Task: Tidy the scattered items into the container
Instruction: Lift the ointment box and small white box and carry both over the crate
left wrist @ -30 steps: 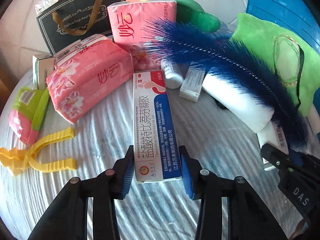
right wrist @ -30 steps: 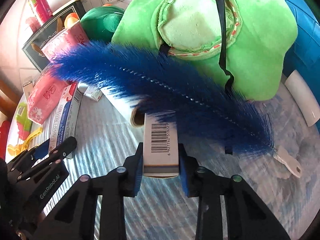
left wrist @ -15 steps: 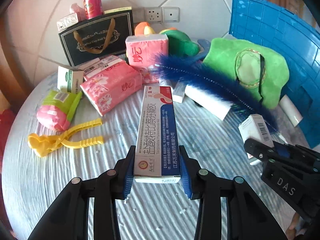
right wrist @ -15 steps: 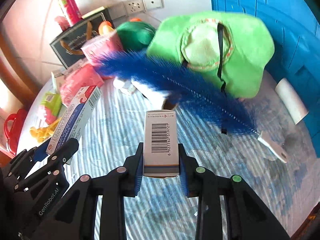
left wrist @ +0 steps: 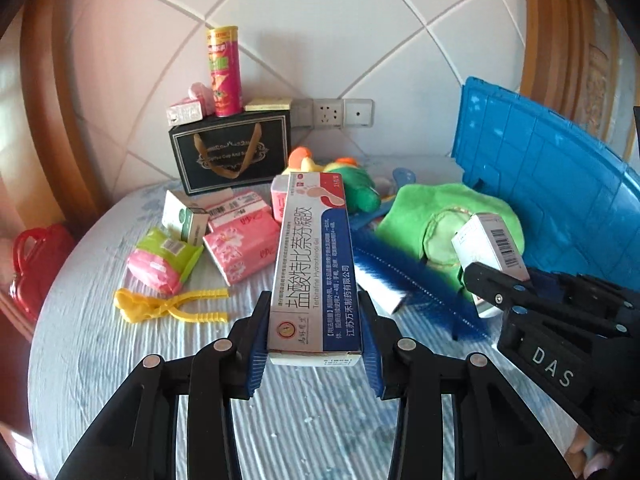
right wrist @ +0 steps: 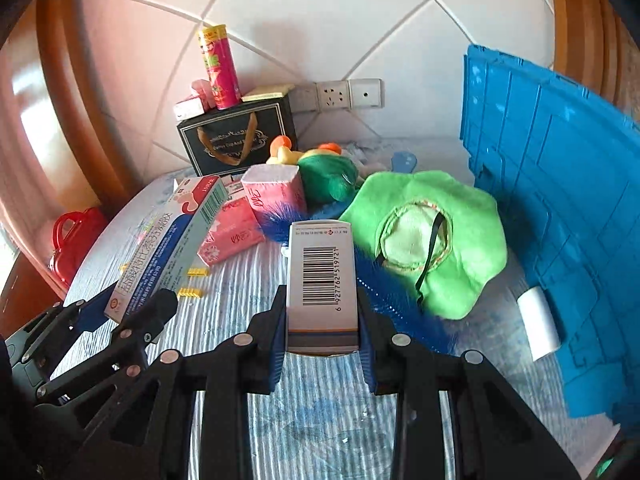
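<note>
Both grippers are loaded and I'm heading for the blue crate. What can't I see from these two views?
- Inside of the blue plastic crate: both views show only its outer wall.
- Blue bristle brush, right view: middle hidden behind the held white barcoded box.
- Yellow plastic clip: mostly hidden in the right view by the long red-and-blue medicine box.

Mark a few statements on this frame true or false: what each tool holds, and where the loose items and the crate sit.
1. The left tool grips a long red, white and blue ointment box. True.
2. The right tool is empty. False: it is shut on a small barcode box.
3. The blue crate stands at the right of the table. True.
4. The yellow clip lies inside the crate. False: it lies on the table, left of the left tool.
5. The pink snack can stands on top of the black gift bag. True.
</note>
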